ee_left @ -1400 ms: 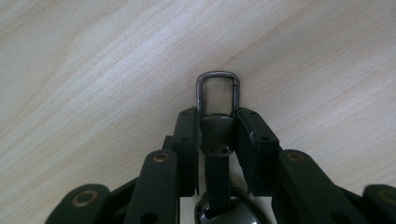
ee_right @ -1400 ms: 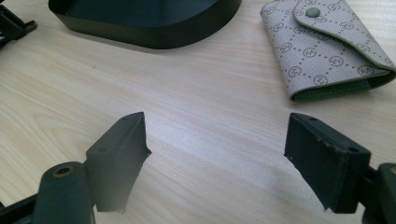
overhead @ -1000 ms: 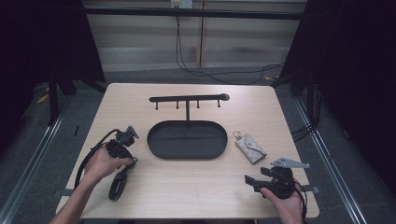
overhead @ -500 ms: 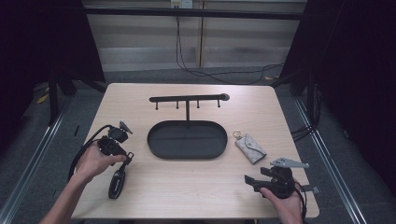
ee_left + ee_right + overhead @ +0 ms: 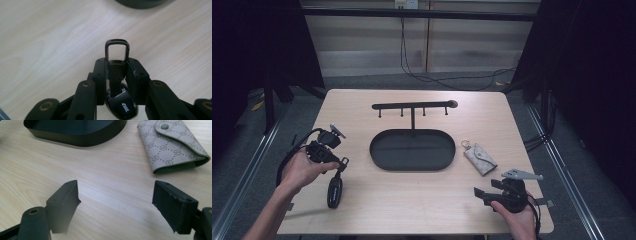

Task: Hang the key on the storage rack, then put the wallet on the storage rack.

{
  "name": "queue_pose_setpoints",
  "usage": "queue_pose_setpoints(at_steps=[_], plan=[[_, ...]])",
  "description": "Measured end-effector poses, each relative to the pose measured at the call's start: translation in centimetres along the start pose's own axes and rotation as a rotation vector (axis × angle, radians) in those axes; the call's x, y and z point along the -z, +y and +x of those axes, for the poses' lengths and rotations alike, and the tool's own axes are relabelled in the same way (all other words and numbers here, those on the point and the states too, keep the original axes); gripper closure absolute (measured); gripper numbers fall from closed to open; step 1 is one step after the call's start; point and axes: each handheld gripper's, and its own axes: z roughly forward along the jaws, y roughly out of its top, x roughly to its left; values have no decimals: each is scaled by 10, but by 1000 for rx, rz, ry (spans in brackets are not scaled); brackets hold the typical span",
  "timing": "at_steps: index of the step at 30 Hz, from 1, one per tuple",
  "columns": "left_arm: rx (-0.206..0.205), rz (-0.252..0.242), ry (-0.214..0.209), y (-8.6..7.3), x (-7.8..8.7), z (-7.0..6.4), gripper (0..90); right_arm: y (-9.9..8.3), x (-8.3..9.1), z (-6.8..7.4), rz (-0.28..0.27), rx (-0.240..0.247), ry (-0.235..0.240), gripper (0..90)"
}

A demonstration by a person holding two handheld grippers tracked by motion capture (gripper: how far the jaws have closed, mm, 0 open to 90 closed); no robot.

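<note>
Wooden surface (image 5: pixel 422 200): black oval tray, key rack, two hand-held grippers, pouch, key fob.
Oval tray (image 5: pixel 412 149) sits mid-surface, with a black T-shaped hook rack (image 5: pixel 413 106) rising at its far rim. Right gripper (image 5: pixel 482 194), at the near right corner, has its fingers (image 5: pixel 63 203) spread wide with nothing between them. Left gripper (image 5: pixel 341 163), near the left edge, has its fingers (image 5: pixel 100 75) clamped on the neck of a black key fob (image 5: pixel 334 190), whose clip loop (image 5: pixel 117 50) juts past the tips. Beige patterned key pouch (image 5: pixel 480 159) lies just right of the tray.
</note>
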Motion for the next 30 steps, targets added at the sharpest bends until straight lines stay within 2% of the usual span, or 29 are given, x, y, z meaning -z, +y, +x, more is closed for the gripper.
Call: queue_pose_setpoints(at_steps=[5, 18, 20, 22, 30], plan=[[2, -8, 3, 1, 7, -2, 707, -1, 1, 0, 1, 5, 0, 213], [10, -44, 10, 4, 37, -2, 707, 0, -1, 0, 11, 5, -1, 210], [6, -32, 6, 6, 40, -2, 707, 0, 0, 1, 11, 5, -1, 210], [-4, -16, 20, 9, 43, -2, 707, 0, -1, 0, 13, -3, -5, 207], [-7, -13, 11, 14, 51, -1, 707, 1, -1, 0, 9, -7, 4, 189]])
